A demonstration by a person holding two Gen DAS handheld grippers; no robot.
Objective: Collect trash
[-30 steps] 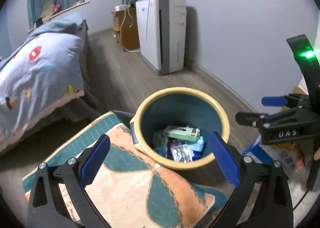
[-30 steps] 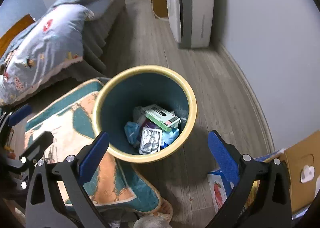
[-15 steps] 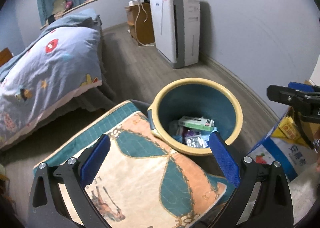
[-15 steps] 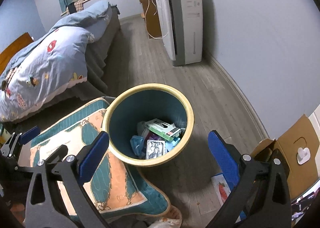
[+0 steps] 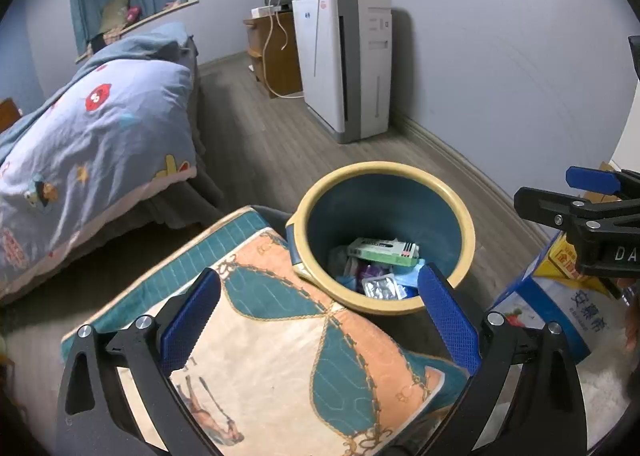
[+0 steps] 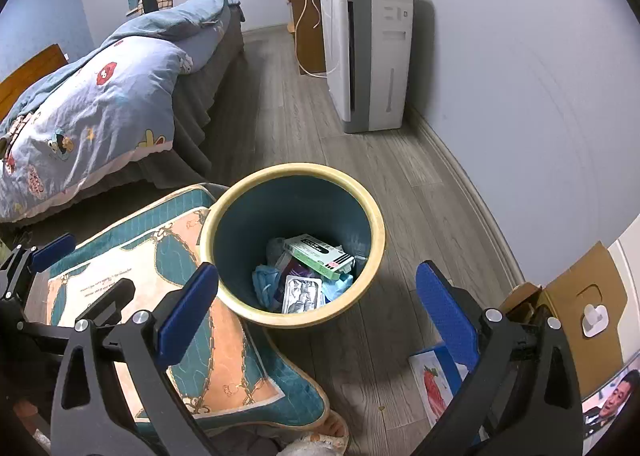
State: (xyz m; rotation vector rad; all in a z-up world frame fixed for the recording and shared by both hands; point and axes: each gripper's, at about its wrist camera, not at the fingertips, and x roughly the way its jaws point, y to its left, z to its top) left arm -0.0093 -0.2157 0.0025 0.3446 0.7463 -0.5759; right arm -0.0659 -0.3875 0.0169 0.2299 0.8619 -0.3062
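Note:
A round bin (image 5: 460,215) (image 6: 372,240) with a yellow rim and blue inside stands on the wood floor. Inside lie a green-and-white box (image 5: 382,251) (image 6: 318,250), a silver blister pack (image 5: 382,290) (image 6: 302,294) and blue crumpled wrappers (image 6: 266,282). My left gripper (image 5: 318,316) is open and empty, raised over the cushion, short of the bin. My right gripper (image 6: 316,304) is open and empty above the bin's near rim; it also shows at the right edge of the left wrist view (image 5: 592,195).
A teal-and-orange cushion (image 5: 280,356) (image 6: 160,296) lies against the bin's left side. A bed with a blue quilt (image 5: 88,135) is at the left. A white air purifier (image 5: 348,63) stands by the wall. A blue-and-white carton (image 5: 560,308) and a cardboard box (image 6: 580,296) sit at the right.
Both grippers have pulled up and back from the bin, so it looks smaller and farther. Both stay open and empty. The trash in the bin has not moved.

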